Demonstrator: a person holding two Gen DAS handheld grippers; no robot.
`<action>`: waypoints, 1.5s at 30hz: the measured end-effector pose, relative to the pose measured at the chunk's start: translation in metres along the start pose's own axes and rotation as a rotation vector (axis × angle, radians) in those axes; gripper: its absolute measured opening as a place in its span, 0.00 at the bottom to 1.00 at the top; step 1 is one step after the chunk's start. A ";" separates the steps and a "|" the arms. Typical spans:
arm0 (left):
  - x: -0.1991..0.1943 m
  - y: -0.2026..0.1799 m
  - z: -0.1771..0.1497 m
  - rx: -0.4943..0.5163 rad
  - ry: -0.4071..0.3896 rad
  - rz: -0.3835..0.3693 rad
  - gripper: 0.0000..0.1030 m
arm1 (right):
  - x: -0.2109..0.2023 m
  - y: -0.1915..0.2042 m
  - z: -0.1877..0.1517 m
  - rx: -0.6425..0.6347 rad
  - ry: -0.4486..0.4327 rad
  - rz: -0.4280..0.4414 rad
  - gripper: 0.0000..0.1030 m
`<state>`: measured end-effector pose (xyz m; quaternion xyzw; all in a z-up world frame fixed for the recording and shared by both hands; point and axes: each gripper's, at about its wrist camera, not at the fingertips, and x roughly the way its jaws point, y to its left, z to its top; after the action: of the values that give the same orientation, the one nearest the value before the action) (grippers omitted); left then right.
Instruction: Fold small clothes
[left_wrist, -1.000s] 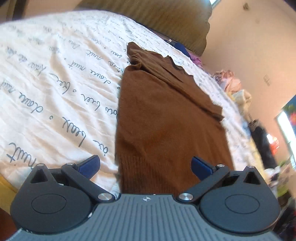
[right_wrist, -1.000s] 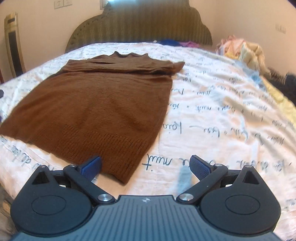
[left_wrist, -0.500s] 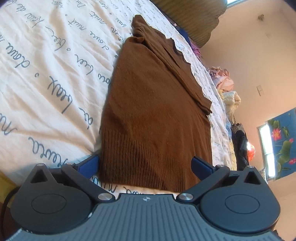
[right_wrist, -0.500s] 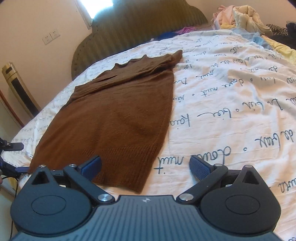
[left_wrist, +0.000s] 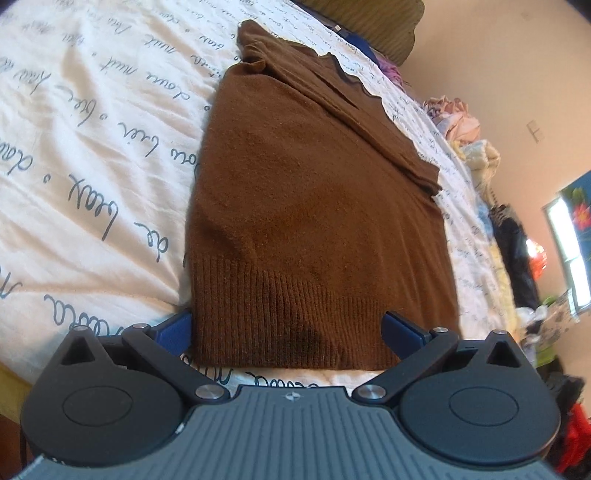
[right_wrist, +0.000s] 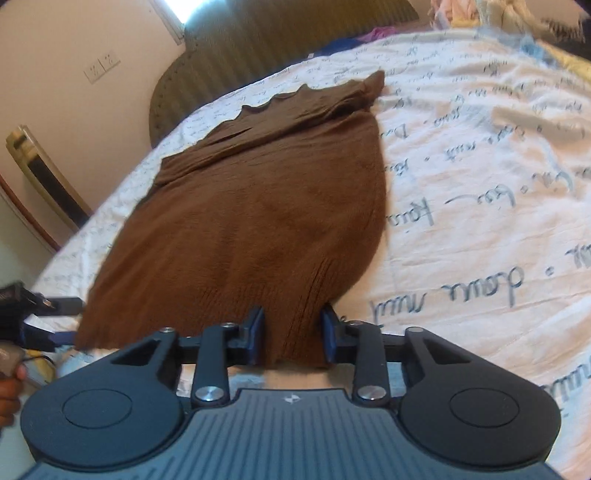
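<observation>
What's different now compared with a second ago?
Both tools moved in toward the brown sweater's bottom hem. The right tool narrowed from wide open onto the hem's corner; the left tool stayed wide open, now straddling the hem. The sweater still lies flat on the bedsheet.

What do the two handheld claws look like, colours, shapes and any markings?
Both look alike. The left claw and the right claw each have blue pads on black linkage arms joined by silver pivot screws, two round black housings with oval recesses, and a grey ribbed body bearing a small white emblem. A thin dark cable shows at the lower left edge of the left wrist view.
</observation>
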<state>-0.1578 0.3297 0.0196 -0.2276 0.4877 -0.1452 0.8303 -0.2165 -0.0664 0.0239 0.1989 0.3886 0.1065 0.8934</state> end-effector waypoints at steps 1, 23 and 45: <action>0.001 -0.004 -0.001 0.018 0.000 0.021 0.98 | 0.001 0.001 -0.001 0.000 0.005 0.000 0.12; -0.013 -0.019 -0.002 0.193 -0.050 0.174 0.08 | -0.014 0.025 0.025 -0.093 -0.088 0.024 0.08; 0.059 -0.017 0.233 -0.055 -0.141 -0.195 0.07 | 0.106 -0.050 0.240 0.162 -0.148 0.151 0.07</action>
<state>0.0743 0.3432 0.0830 -0.3064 0.4076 -0.1953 0.8378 0.0344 -0.1401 0.0814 0.3067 0.3128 0.1268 0.8900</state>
